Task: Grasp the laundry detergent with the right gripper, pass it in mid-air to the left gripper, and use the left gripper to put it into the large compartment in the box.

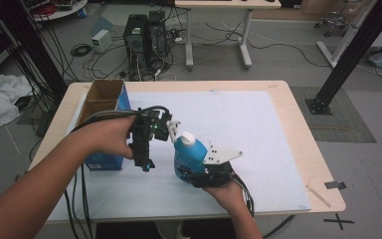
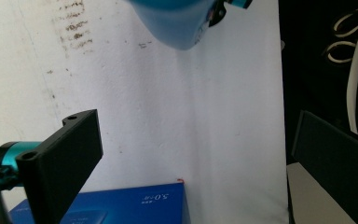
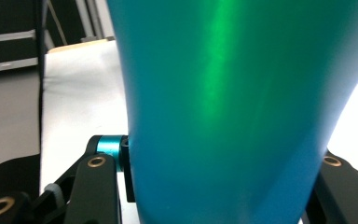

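Note:
A blue bottle (image 1: pixel 188 153) with a white cap (image 1: pixel 187 137) is held upright just above the white mat (image 1: pixel 258 129). My right gripper (image 1: pixel 193 174) is shut on its lower body; in the right gripper view the bottle (image 3: pixel 223 93) stands between both jaws. My left gripper (image 1: pixel 145 160) is to the bottle's left and points down at the mat, a short gap away from it. Its jaws are spread wide and hold nothing (image 2: pixel 200 154). The bottle's rounded side (image 2: pixel 179 23) shows at the top of the left gripper view.
A blue box (image 1: pixel 104 104) with an open cardboard top stands at the mat's left edge, under my left hand; its blue face (image 2: pixel 121 205) is below the left jaws. Cables trail off the table's front. Computer towers (image 1: pixel 146 35) and a desk stand on the floor behind.

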A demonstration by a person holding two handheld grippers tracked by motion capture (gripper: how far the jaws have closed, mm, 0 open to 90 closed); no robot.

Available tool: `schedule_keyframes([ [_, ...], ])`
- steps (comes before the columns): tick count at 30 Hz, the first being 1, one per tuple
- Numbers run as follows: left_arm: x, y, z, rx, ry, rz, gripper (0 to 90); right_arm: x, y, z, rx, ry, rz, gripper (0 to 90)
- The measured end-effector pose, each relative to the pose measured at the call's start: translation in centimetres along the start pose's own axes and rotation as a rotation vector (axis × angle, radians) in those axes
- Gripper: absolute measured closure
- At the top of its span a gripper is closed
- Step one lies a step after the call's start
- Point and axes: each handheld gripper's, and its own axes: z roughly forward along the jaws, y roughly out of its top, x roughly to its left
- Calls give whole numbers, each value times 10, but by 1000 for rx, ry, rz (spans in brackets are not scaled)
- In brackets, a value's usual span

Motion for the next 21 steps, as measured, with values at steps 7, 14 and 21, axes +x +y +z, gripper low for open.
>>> schedule_keyframes([
  [7, -7, 3, -1, -17, -10, 29, 16, 5, 2, 14, 4, 79, -21, 445],
  [14, -12, 6, -1, -14, -9, 47, 17, 11, 6, 27, 15, 144, -49, 447],
  [21, -17, 9, 2, -7, -20, 69, 16, 16, 10, 39, 28, 174, -67, 448],
])
